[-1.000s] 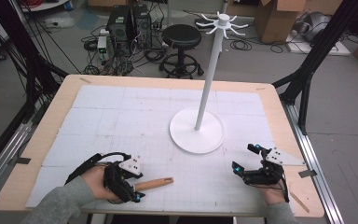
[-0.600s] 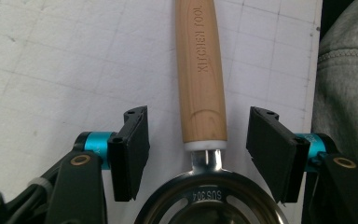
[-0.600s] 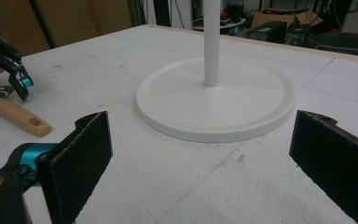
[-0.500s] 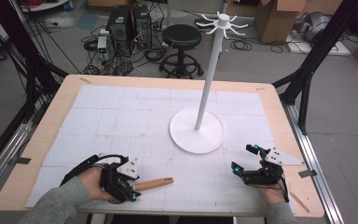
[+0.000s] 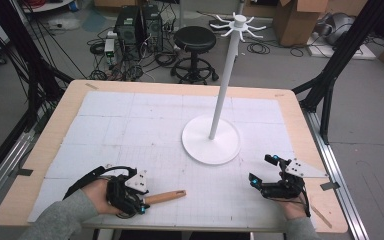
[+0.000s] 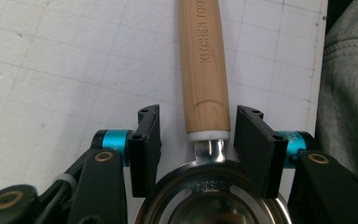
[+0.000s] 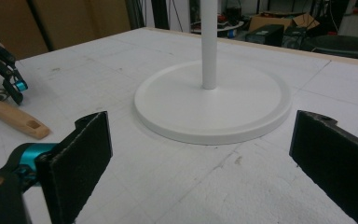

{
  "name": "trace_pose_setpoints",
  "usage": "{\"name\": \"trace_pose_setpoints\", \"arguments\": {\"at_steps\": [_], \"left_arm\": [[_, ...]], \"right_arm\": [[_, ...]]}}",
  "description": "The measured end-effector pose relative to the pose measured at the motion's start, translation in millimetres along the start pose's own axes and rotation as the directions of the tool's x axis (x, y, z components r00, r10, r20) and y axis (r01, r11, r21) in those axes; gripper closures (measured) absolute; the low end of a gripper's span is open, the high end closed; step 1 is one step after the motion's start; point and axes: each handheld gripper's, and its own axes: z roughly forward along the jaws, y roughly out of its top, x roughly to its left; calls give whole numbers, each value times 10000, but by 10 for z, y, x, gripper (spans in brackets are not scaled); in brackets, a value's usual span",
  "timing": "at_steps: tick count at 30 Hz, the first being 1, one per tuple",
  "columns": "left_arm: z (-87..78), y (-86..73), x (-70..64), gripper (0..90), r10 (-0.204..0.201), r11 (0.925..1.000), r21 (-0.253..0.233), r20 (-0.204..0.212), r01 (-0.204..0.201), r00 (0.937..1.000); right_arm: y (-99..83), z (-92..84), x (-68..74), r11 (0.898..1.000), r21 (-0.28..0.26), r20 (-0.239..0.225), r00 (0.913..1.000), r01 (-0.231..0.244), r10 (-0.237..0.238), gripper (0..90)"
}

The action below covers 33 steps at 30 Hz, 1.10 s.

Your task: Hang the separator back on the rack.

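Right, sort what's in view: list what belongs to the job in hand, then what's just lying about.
In the job:
- wooden-handled kitchen tool, its metal neck between the open jaws
- left gripper around that neck
- right gripper, open, facing the stand
- white hook stand

Lying about:
- black stool
- cardboard boxes
- computer tower

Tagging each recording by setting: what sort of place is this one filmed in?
Most likely a lab or workshop set up for recording, not a kitchen. A wooden table stands on a grey floor amid a black frame, computer towers with loose cables, and cardboard boxes.
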Motion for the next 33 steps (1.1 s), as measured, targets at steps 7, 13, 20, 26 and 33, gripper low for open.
{"name": "trace_pose_setpoints", "arguments": {"at_steps": [7,13,20,26,33], "left_arm": [[-4,0,-29,542,-14,10000,95,-115,15,9999],[-8,2,-37,573,-20,9999,131,-110,21,9999],[-10,4,-25,621,-40,9999,141,-101,41,9999],[-9,7,-27,637,-64,9998,178,-126,66,9999],[-3,15,-30,652,-79,9997,230,-115,82,9999]], "right_arm": [[1,6,4,10000,7,-36,10000,21,-21,47],[0,2,7,10000,-2,-32,10000,5,-5,48],[0,6,6,10000,20,-34,10000,12,-12,48],[0,6,7,10000,28,-31,10000,-7,7,48],[-1,4,2,10000,-19,6,10000,-65,65,48]]}}
